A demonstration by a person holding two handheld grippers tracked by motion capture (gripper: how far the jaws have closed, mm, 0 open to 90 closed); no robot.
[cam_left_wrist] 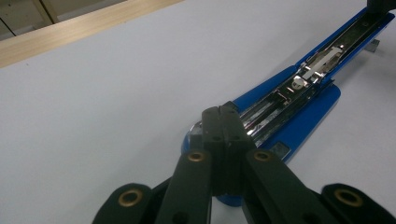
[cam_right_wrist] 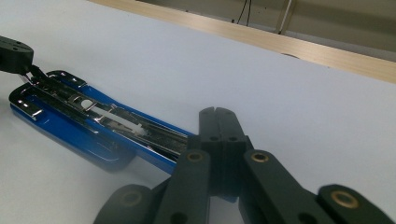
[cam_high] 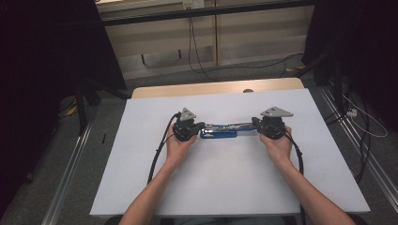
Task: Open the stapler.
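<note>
Lying opened out flat mid-table, the blue stapler (cam_high: 218, 133) sits on the white table cover (cam_high: 225, 183), long axis running left-right in the high view. Its metal staple channel (cam_high: 230, 125) is swung out and stretches toward the right gripper, base part sits nearer the left one.

Left gripper (cam_high: 201, 125): jaws fully together, tips at the left end of the stapler. In the left gripper view (cam_left_wrist: 223, 112) the closed tips sit over the hinge end, where the blue base meets the chrome rail (cam_left_wrist: 299, 84). Contact looks likely, but whether anything is pinched between the pads can't be told from this angle.

Right gripper (cam_high: 256, 123): jaws also pressed shut, tips at the far right end of the channel. The right gripper view (cam_right_wrist: 217, 112) shows its tips over the near end of the open arm, spring and pusher (cam_right_wrist: 122, 122) exposed in the track; the other gripper's black tip (cam_right_wrist: 16, 55) is at the far end.

Both hands (cam_high: 177, 145) (cam_high: 280, 147) hold the tools from below, cables trailing back along the forearms. A wooden table edge (cam_high: 211, 88) shows beyond the cover.
</note>
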